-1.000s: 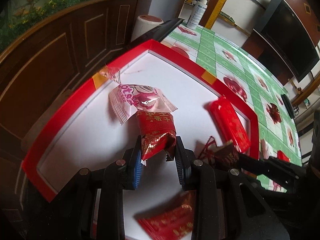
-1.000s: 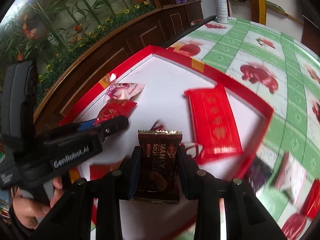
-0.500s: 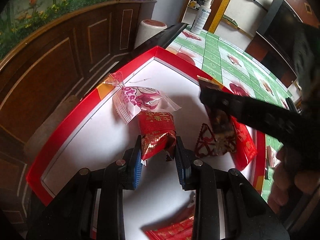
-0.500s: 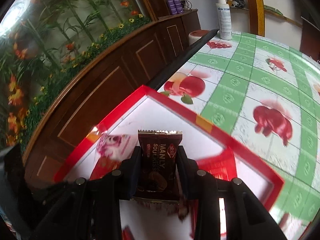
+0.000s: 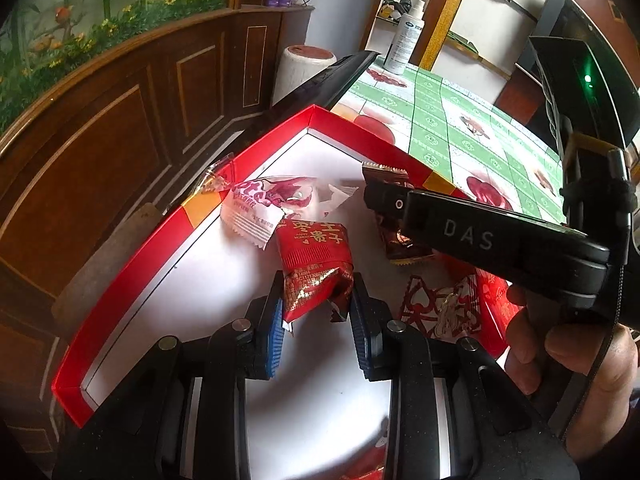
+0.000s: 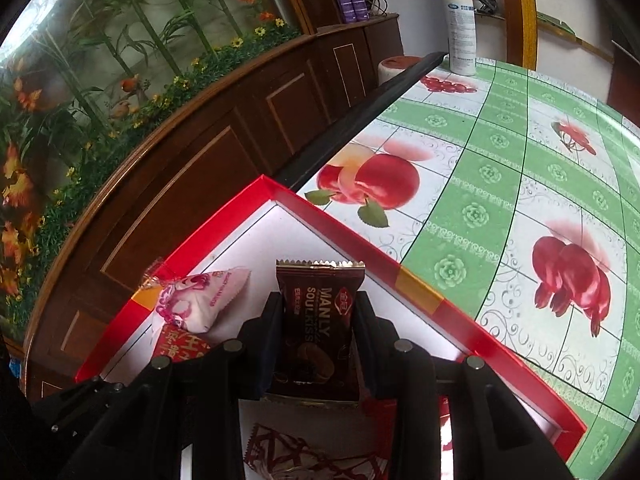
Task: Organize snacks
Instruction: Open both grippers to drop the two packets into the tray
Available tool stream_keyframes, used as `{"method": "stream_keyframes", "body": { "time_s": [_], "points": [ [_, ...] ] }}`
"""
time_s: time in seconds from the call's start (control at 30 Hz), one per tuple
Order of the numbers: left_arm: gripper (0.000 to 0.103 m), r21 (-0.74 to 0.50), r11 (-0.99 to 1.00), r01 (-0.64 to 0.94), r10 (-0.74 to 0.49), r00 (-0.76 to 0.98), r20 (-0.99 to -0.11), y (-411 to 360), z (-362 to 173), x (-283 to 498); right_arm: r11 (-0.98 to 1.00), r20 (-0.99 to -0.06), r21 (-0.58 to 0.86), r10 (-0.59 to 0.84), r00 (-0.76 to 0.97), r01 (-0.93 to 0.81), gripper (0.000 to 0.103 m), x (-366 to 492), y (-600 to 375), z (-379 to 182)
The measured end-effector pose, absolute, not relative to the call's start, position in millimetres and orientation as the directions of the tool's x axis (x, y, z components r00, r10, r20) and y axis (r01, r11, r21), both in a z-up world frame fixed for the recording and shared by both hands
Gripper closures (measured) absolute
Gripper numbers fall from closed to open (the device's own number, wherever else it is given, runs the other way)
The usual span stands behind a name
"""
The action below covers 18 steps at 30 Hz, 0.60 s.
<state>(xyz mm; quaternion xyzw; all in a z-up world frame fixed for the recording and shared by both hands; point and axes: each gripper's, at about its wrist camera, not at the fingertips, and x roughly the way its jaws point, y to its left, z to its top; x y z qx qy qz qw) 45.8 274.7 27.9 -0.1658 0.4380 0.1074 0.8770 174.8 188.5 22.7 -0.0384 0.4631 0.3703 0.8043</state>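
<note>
Left wrist view: left claw (image 5: 318, 312) grips a red snack packet (image 5: 314, 264) above the red tray (image 5: 132, 256); a pink-white packet (image 5: 264, 208) lies just ahead.

Right wrist view: right claw (image 6: 318, 340) grips a brown chocolate packet (image 6: 318, 320) over the tray's far corner on the counter (image 6: 500, 184).

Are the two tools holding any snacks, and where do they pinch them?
Yes. The left tool pinches the red packet by its lower end. The right tool pinches the brown packet by its sides.

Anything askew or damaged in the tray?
Nothing damaged or spilled. The snacks in the red tray just lie loosely, overlapping at odd angles: the pink-and-white packet partly over the red packet held in the left gripper.
</note>
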Motion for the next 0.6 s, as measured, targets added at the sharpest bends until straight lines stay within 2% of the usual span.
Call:
{"method": "stream_keyframes", "body": {
  "time_s": [0.2,0.3,0.4,0.43,0.47,0.53,0.6],
  "points": [
    [0.074,-0.202,0.92,-0.336,0.04,0.593,-0.804,274.9,27.8,46.9,0.728,-0.771,0.282,0.559,0.304,-0.625,0.064,173.1,185.2,23.1],
    [0.071,-0.216,0.917,-0.335,0.03,0.597,-0.801,275.4,27.3,47.0,0.734,-0.772,0.283,0.556,0.307,-0.618,0.055,172.1,183.0,23.3],
    [0.064,-0.227,0.916,-0.332,0.019,0.6,-0.8,275.3,27.9,46.5,0.735,-0.765,0.292,0.563,0.312,-0.612,0.054,169.8,178.7,25.5],
    [0.059,-0.217,0.918,-0.331,0.026,0.597,-0.801,274.2,28.2,46.0,0.731,-0.759,0.299,0.572,0.311,-0.614,0.052,168.6,176.4,27.4],
    [0.05,-0.202,0.921,-0.334,0.04,0.594,-0.803,272.8,28.5,45.4,0.727,-0.753,0.304,0.579,0.312,-0.616,0.048,166.7,173.6,30.2],
    [0.041,-0.193,0.921,-0.339,0.053,0.6,-0.799,271.8,29.5,42.4,0.725,-0.74,0.314,0.591,0.32,-0.613,0.038,162.6,166.9,36.5],
    [0.041,-0.203,0.916,-0.345,0.051,0.603,-0.796,272.7,29.7,38.9,0.724,-0.722,0.332,0.608,0.331,-0.605,0.034,158.2,157.3,43.7]
  ]
}}
